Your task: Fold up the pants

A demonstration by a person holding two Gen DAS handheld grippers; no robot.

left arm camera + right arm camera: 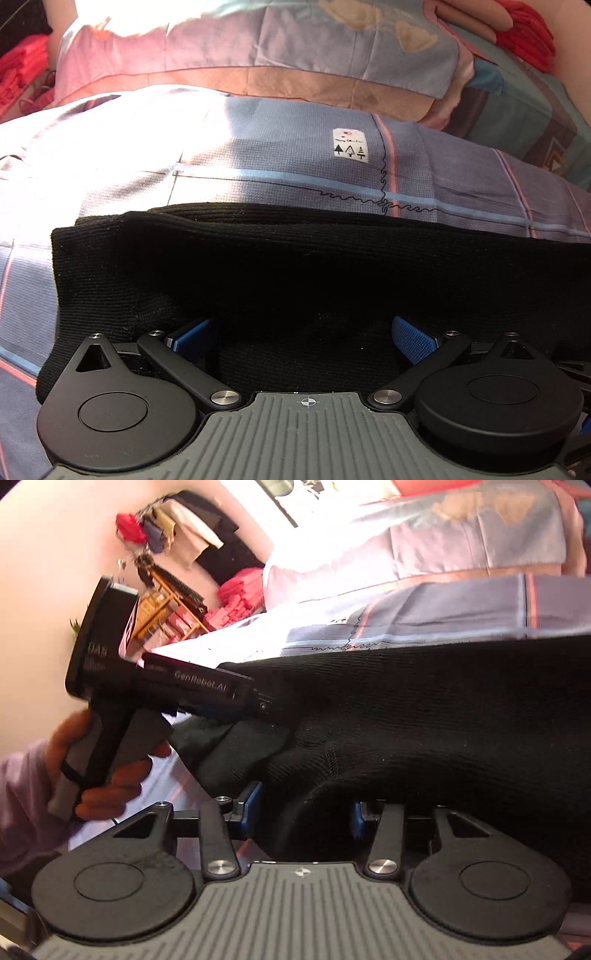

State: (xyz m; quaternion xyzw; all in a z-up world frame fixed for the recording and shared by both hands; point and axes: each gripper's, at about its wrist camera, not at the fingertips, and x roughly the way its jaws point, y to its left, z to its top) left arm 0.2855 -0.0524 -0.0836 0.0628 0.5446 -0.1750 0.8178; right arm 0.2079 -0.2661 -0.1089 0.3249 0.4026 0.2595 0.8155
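Here, black knit pants [280, 266] lie across the middle of both frames on a plaid-sheeted bed [258, 155], with 2 claws working the near edge. The left claw [301, 334] stands spread wide, blue pads either side of a dark fold, apparently gripping nothing. The right claw [301, 812] is also parted around a bunched ridge of cloth, not clamped. In the right view, the person's hand [107, 764] grips the left tool's handle at lower left. The risk, as a judgement: closing now may catch only 1 layer, or several, and skew the fold. Black fabric swallows seams and layer edges; the waistband and cuffs run out of frame, and glare whitens the sheet at upper left.
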